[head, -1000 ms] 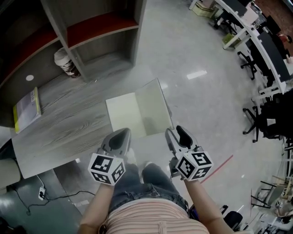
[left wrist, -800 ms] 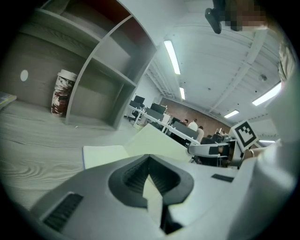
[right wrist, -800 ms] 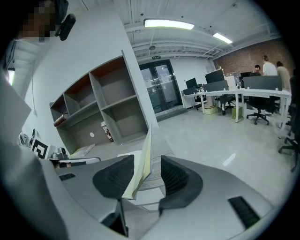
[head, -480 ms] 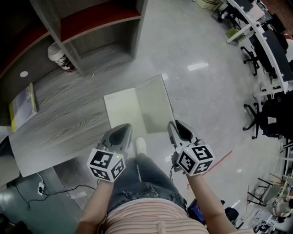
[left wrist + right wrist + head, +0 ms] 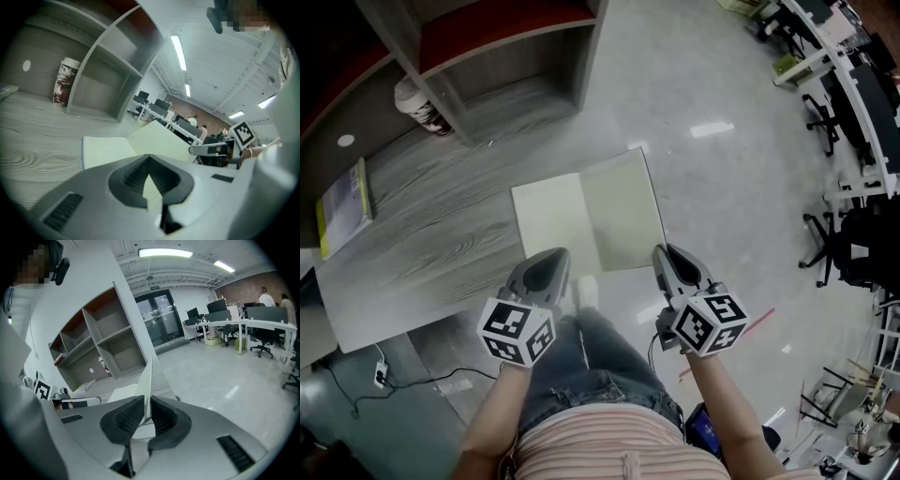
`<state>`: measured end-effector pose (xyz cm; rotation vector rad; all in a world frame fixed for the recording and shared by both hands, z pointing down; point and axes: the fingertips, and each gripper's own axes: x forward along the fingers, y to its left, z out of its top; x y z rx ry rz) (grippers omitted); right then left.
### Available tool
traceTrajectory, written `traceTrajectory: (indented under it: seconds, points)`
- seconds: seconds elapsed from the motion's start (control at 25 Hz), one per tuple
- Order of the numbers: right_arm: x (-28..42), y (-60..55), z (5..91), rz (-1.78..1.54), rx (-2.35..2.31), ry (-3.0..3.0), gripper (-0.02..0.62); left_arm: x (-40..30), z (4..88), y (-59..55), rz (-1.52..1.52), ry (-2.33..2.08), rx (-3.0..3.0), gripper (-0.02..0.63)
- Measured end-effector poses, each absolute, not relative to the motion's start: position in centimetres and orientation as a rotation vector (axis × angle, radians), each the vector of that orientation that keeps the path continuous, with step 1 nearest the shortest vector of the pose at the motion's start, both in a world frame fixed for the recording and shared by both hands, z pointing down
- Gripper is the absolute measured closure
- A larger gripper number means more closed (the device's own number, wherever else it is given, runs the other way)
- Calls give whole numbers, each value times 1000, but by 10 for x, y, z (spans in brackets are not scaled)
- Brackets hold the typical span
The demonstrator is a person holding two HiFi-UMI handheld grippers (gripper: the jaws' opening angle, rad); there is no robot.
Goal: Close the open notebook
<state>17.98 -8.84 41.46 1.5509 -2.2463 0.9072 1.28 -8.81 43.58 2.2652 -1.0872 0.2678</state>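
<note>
My right gripper [image 5: 666, 251], jaws just closing, pinches the right cover [image 5: 147, 379] of the open notebook [image 5: 551, 217] to fold it over; my left gripper [image 5: 553, 257] hangs shut and empty.

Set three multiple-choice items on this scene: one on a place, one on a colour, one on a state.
1. Where does the notebook lie?
A on the floor
B on the grey table, at its right end
C in the shelf

2. What colour are its open pages?
A red
B black
C pale cream

3. How does the right gripper stand?
A wide open and empty
B closed on the notebook's right leaf
C shut on nothing

Key:
1 B: the head view shows it on the wood-grain top.
2 C: both leaves look pale in every view.
3 B: its jaws have just been closing, and the raised leaf's edge stands between the pads.
</note>
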Motion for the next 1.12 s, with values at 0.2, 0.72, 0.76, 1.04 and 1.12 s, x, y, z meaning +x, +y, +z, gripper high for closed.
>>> traceTrajectory:
  seconds: [0.2, 0.72, 0.76, 1.04, 1.12]
  points:
    - [175, -87, 406, 920, 1513, -2293, 560, 10, 443, -88, 284, -1118, 2238, 594]
    - [148, -85, 388, 942, 1453, -2390, 575, -7, 446, -89, 267, -1180, 2199, 594]
    - [145, -85, 387, 939, 1444, -2398, 575, -8, 446, -89, 267, -1186, 2197, 594]
    - [131, -82, 381, 901, 1397, -2434, 575, -21, 445, -84, 259, -1227, 2174, 594]
    - [128, -82, 380, 892, 1387, -2439, 575, -25, 446, -82, 257, -1237, 2165, 594]
